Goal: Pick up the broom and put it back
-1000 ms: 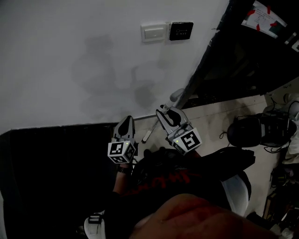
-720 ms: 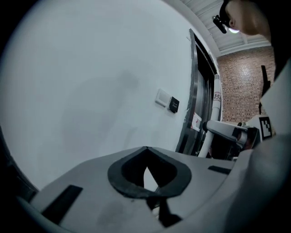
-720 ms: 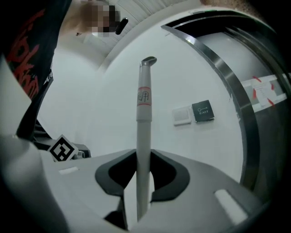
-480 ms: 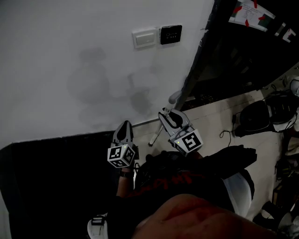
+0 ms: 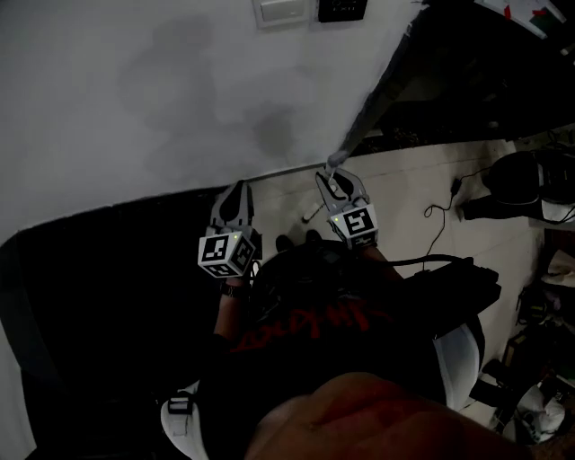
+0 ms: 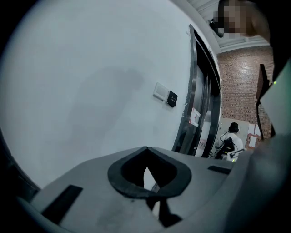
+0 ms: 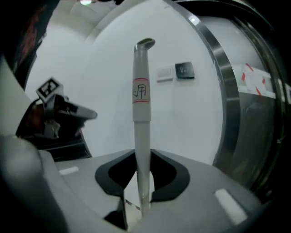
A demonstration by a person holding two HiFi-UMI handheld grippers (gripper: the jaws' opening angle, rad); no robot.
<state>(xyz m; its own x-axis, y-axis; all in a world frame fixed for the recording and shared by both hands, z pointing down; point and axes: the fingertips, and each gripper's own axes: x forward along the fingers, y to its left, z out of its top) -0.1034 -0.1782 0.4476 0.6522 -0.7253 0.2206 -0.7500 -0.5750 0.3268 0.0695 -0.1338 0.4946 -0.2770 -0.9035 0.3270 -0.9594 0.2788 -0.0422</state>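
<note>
My right gripper (image 5: 339,189) is shut on the broom's pale grey handle (image 5: 336,163), close to the white wall. In the right gripper view the handle (image 7: 141,100) stands upright between the jaws of the right gripper (image 7: 144,154); it has a red-lined label and a hooked cap. A lower piece of the broom (image 5: 312,214) shows above the floor; its head is hidden. The left gripper (image 5: 234,199) hangs beside it to the left, shut and empty. It shows in its own view as the left gripper (image 6: 145,157) facing the wall, and at the left as the left gripper (image 7: 61,113).
A white wall switch (image 5: 281,11) and a black panel (image 5: 341,9) sit high on the wall. A dark metal-framed door (image 5: 395,81) stands to the right. Black bags (image 5: 521,180) and a cable (image 5: 438,216) lie on the pale floor. A black surface (image 5: 108,296) fills the left.
The right gripper has come down with the broom handle, nearer the floor and wall. The head view has tipped down, so the switch sits at the top edge. The left gripper barely moved.
</note>
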